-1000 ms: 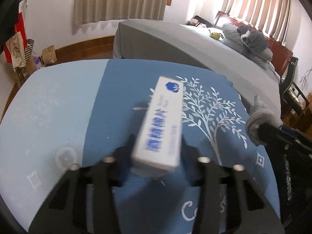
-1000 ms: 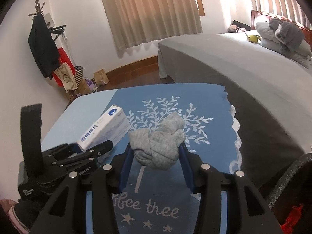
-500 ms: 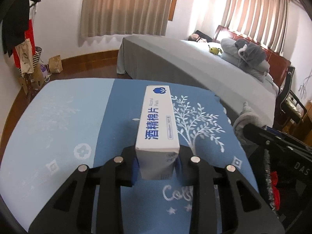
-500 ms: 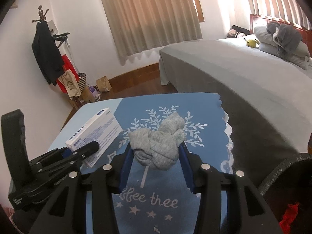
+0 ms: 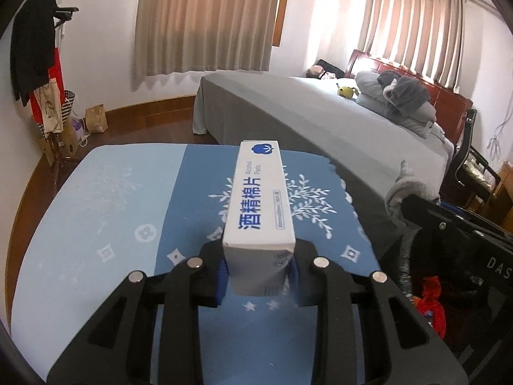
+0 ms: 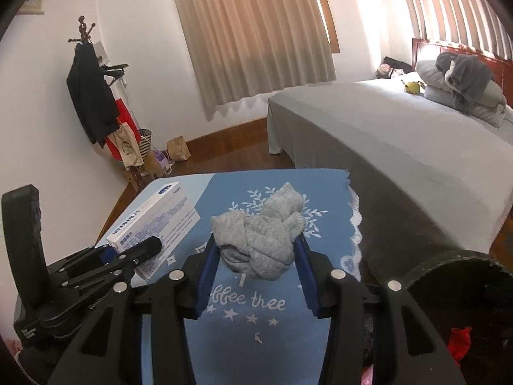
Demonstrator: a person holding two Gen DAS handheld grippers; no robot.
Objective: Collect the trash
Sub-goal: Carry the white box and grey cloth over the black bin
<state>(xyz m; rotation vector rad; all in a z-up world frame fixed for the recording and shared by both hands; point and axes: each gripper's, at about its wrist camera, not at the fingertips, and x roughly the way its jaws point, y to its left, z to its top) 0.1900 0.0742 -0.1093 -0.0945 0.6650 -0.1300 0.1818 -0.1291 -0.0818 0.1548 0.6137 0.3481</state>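
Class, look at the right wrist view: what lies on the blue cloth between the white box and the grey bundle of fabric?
Nothing: the right wrist view shows only bare blue cloth between the white box and the grey bundle.

The bench (image 5: 96,224) ahead of my tools is bare and free to cross — on the right the grey bed (image 6: 384,134) stands close.
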